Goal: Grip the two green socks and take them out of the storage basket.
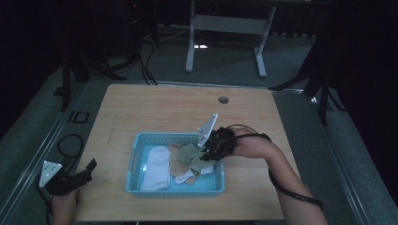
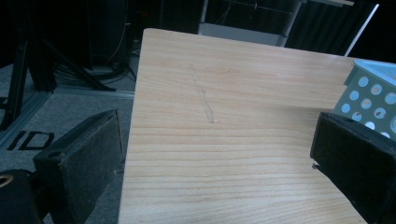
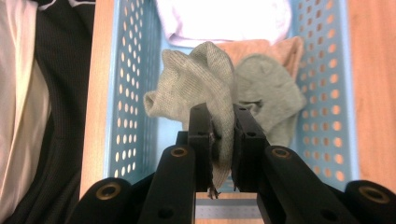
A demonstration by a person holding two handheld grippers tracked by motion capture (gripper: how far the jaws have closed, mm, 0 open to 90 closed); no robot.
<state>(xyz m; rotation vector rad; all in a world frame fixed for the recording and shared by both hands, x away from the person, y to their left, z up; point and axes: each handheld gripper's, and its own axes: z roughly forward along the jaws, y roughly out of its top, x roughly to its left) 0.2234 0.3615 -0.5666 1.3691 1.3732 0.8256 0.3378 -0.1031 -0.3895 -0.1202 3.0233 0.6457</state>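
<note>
Pale wooden tabletop [image 1: 164, 110] at frame centre carries a perforated blue plastic basket [image 1: 133, 171]. Right gripper [image 3: 223, 123] pinches an olive-green knit sock [image 3: 201, 79] above it; left gripper [image 2: 215, 154], lower left, gapes empty.

Left gripper [image 1: 89, 165] low at the table's near-left corner, held by the left hand [image 1: 65, 206], jaws spread wide apart with nothing between them, pointing forward-right across the tabletop. Right gripper [image 1: 202, 158] reached in from the right, right forearm [image 1: 281, 173] angled across the table edge, wrist bent left, grey plate tilted up, jaws pinched tight on a grey-green sock [image 3: 205, 88].
</note>
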